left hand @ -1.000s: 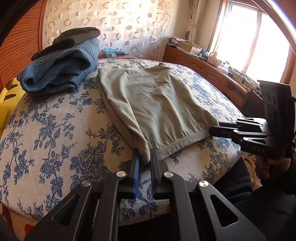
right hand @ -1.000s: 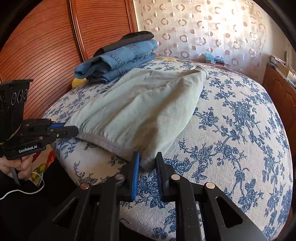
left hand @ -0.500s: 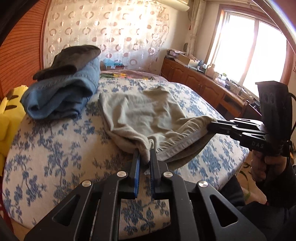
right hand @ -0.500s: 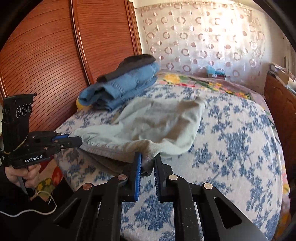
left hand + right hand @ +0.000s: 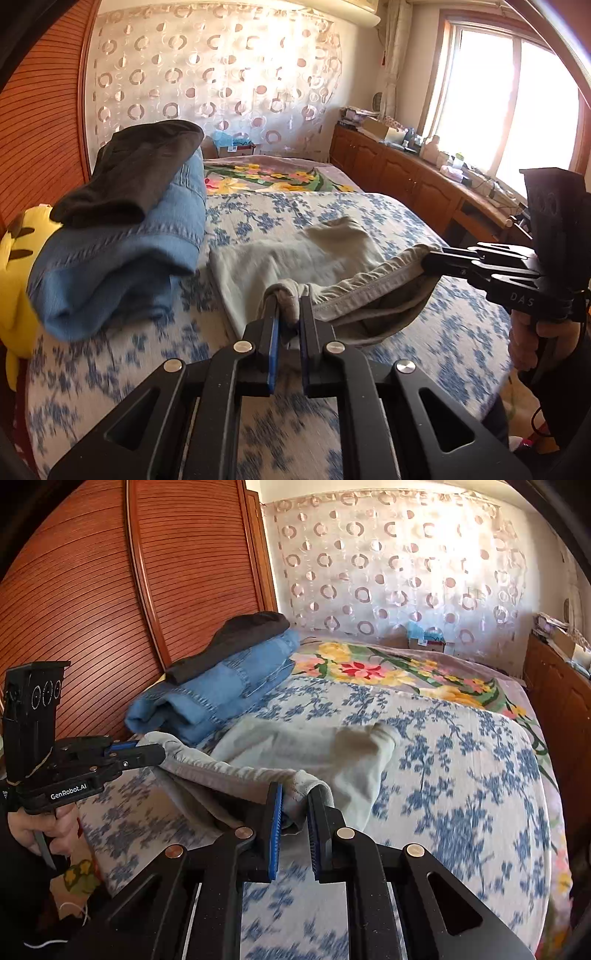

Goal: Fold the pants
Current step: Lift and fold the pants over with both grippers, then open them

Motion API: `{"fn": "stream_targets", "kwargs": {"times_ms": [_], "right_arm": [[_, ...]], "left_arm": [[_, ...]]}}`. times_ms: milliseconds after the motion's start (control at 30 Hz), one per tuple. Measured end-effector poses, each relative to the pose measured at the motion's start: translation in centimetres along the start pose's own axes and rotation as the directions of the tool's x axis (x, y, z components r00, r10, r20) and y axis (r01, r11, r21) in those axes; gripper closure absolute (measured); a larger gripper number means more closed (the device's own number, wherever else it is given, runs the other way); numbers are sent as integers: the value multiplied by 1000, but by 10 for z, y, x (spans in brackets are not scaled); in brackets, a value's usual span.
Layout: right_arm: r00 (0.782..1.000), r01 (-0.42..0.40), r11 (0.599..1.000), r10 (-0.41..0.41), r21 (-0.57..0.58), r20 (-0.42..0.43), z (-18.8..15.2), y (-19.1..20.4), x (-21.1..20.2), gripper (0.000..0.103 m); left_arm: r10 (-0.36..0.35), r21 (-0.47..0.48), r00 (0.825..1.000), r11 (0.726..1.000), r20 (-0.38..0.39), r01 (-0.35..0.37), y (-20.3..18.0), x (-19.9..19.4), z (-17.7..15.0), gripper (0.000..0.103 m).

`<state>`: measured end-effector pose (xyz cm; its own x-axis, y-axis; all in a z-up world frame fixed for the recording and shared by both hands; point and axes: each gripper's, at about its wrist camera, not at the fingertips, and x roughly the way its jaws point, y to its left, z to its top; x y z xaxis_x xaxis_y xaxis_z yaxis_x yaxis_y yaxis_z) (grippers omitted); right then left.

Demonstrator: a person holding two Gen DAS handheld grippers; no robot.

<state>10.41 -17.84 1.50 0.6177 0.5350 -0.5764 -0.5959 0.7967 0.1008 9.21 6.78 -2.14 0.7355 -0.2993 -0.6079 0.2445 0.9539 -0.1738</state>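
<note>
Broadly, the bed (image 5: pixel 110 369), under a blue-flowered cover, carries the grey-green pants (image 5: pixel 295 254) at centre, far end resting, near waistband raised. At ten o'clock from them sits a folded pile: blue jeans (image 5: pixel 122 258) beneath a dark garment (image 5: pixel 136 173). The left tongs (image 5: pixel 288 314) pinch one waistband corner, nearly closed; the right tongs (image 5: pixel 295 808) clamp the other corner.

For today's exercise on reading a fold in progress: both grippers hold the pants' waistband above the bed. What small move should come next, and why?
Probably carry the waistband forward over the far end of the pants. The left gripper and right gripper each clamp a waistband corner, lifted off the bed, while the far end still lies flat there, so laying the band onto it would make the fold.
</note>
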Motion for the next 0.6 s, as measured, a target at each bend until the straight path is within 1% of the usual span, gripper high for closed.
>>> {"fn": "stream_targets", "kwargs": {"times_ms": [333, 433, 600], "right_arm": [[1000, -4, 1000, 4, 17, -28, 40, -25, 57, 90], [999, -2, 1000, 3, 28, -49, 47, -35, 76, 90], [998, -4, 999, 7, 51, -69, 53, -44, 96, 90]], "left_arm": [[24, -9, 1000, 1000, -18, -24, 23, 43, 37, 93], [30, -8, 999, 1000, -33, -30, 28, 55, 43, 93], [39, 9, 998, 999, -49, -39, 30, 70, 49, 93]]}}
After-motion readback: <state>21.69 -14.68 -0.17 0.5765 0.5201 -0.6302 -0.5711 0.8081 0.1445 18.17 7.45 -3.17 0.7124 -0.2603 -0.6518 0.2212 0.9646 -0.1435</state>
